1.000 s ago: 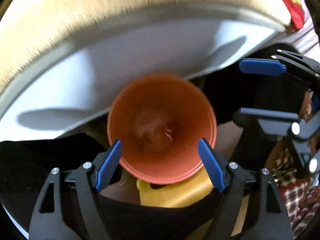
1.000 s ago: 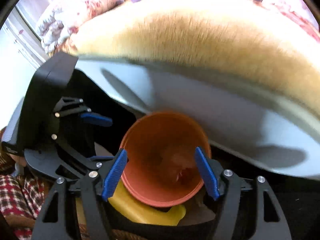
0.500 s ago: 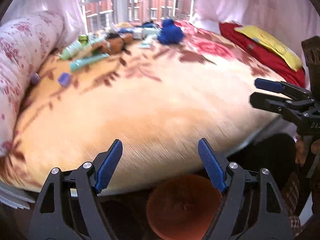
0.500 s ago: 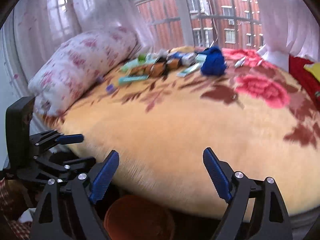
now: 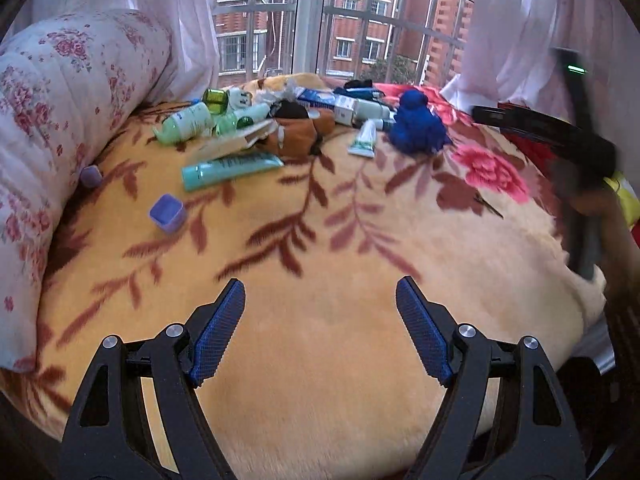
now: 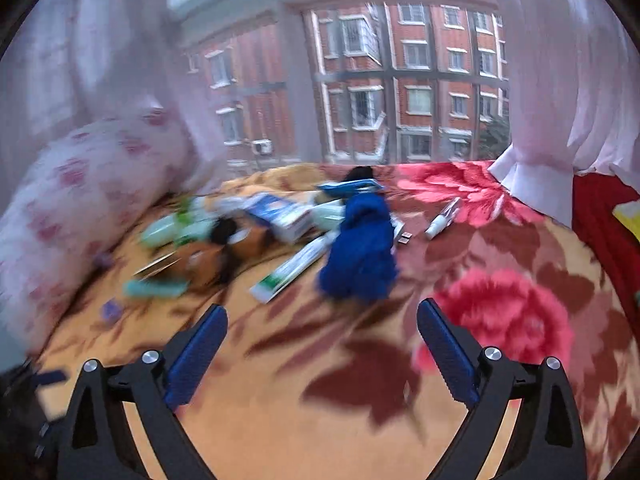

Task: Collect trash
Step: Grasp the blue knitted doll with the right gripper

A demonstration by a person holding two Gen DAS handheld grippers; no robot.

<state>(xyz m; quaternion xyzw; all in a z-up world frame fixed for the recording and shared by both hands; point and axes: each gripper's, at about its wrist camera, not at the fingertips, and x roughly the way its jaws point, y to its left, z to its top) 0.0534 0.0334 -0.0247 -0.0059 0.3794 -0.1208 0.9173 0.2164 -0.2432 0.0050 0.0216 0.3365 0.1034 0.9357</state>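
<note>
Likely a bedroom: blanketed bed (image 5: 320,360), pillow (image 5: 60,100), curtains (image 6: 560,80).

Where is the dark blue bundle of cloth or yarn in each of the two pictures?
Left wrist view: blue bundle at upper right of centre, right end of the clutter.
Right wrist view: blue bundle near centre, blurred, beyond the fingers.
Shared landmark: white toothpaste tube just left of it.

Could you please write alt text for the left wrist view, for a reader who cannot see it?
The left gripper hangs open and empty over a yellow floral blanket on a bed. Farther back lie scattered tubes, bottles and boxes, a teal tube, a blue yarn-like bundle and a purple cap. A floral pillow lies left, a window behind.
</note>
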